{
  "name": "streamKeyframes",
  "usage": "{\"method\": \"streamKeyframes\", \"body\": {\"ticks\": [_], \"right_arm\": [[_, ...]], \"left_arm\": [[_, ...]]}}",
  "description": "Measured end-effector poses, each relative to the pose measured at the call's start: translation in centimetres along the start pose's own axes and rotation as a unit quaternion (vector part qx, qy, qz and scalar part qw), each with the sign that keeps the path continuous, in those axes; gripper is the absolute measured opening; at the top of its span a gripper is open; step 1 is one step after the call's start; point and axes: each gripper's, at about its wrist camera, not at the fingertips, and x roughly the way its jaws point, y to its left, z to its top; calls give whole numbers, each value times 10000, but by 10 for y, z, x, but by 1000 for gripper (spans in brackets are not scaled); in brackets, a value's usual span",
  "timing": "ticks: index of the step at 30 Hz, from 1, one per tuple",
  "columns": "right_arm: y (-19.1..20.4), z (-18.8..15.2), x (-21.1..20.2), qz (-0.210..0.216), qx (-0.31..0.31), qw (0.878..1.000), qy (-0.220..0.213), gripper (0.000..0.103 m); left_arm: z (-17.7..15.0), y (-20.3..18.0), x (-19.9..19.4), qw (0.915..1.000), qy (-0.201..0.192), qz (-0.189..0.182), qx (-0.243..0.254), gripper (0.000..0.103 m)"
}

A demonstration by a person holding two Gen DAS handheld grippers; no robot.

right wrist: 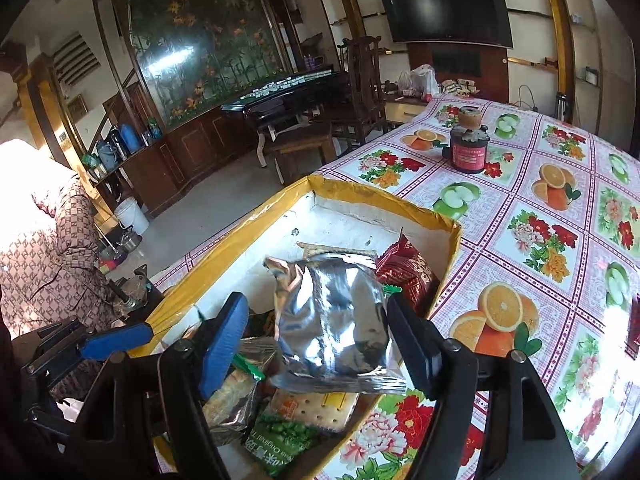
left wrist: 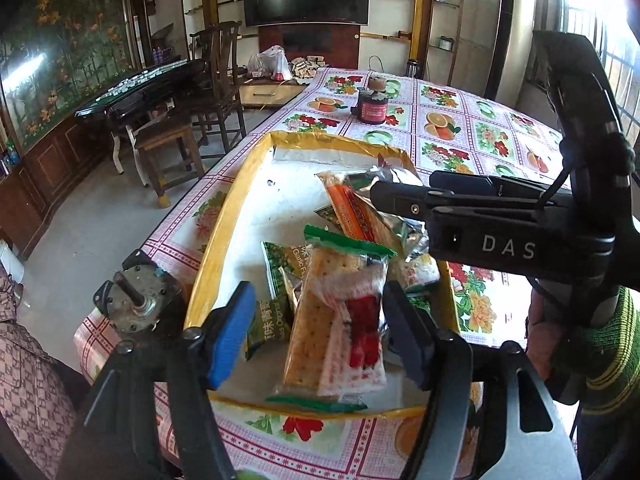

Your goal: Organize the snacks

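Left wrist view: the left gripper (left wrist: 320, 332) hangs over the yellow-rimmed box (left wrist: 224, 240) near the counter's (left wrist: 460, 120) corner, fingers apart around a cracker packet (left wrist: 320, 320), not pinching.

Right wrist view: the right gripper (right wrist: 316, 344) fingers stand spread beside a silver pouch (right wrist: 332, 320) atop the box's snacks, no squeeze.

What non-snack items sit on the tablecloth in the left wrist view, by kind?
Yellow-rimmed box: 1
Red jar: 1
Metal motor: 1
Total: 3
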Motion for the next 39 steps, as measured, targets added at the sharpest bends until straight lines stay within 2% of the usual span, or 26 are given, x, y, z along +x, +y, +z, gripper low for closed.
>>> {"method": "streamKeyframes", "body": {"ticks": [3,10,19,21,29,39], "right_arm": [[0,-2,-9,40,-69,10000,-42,73],[3,-9,-28,239,-334,9991,-94,74],[7,-33,-58,763,-1063,9914,36,74],[7,-40,-64,915,-1214,9883,124,74],[19,-61,-78,1319,-1937,9710,474,74],[33,-73,-81,1365,-2416,9591,560,74]], "left_arm": [[-5,0,-10,10000,-34,2,-9,83],[-18,1,-31,9999,-65,108,-26,90],[-37,-1,-51,9984,-73,547,146,97],[-42,-2,-56,9978,-50,631,196,102],[-53,-6,-74,9978,-116,594,253,103],[-60,-6,-87,9973,-210,691,149,103]]}}
